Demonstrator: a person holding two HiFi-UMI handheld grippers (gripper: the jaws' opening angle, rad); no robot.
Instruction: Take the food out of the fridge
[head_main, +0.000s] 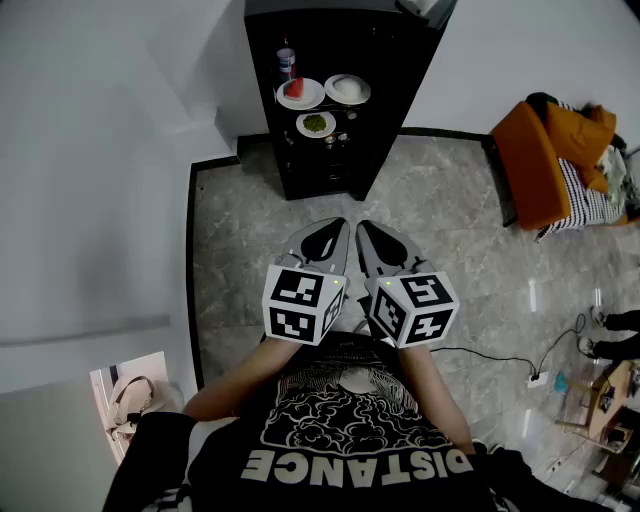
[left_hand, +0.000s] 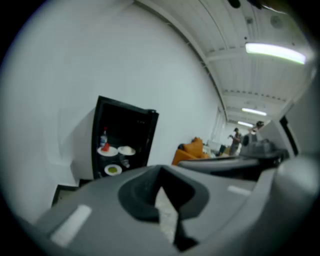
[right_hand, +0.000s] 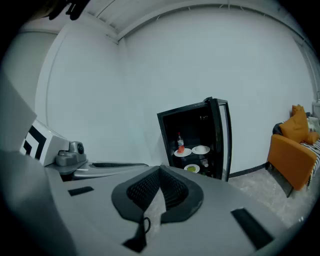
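Note:
A black fridge (head_main: 340, 100) stands open against the far wall. On its shelves I see a plate with a red slice (head_main: 299, 93), a plate of white food (head_main: 347, 88), a plate of green food (head_main: 316, 124) and a bottle (head_main: 286, 58). My left gripper (head_main: 339, 226) and right gripper (head_main: 362, 228) are held side by side close to the person's chest, well short of the fridge, both shut with nothing in them. The right gripper view shows the fridge (right_hand: 197, 137) and its plates (right_hand: 191, 168) beyond the shut right gripper (right_hand: 159, 195). The left gripper (left_hand: 162, 200) faces the same fridge (left_hand: 125, 140).
An orange sofa (head_main: 545, 160) with clothes on it stands at the right. A power strip (head_main: 537, 379) with cables lies on the marble floor at the lower right. A bag (head_main: 130, 400) sits at the lower left. People stand far off (left_hand: 257, 131).

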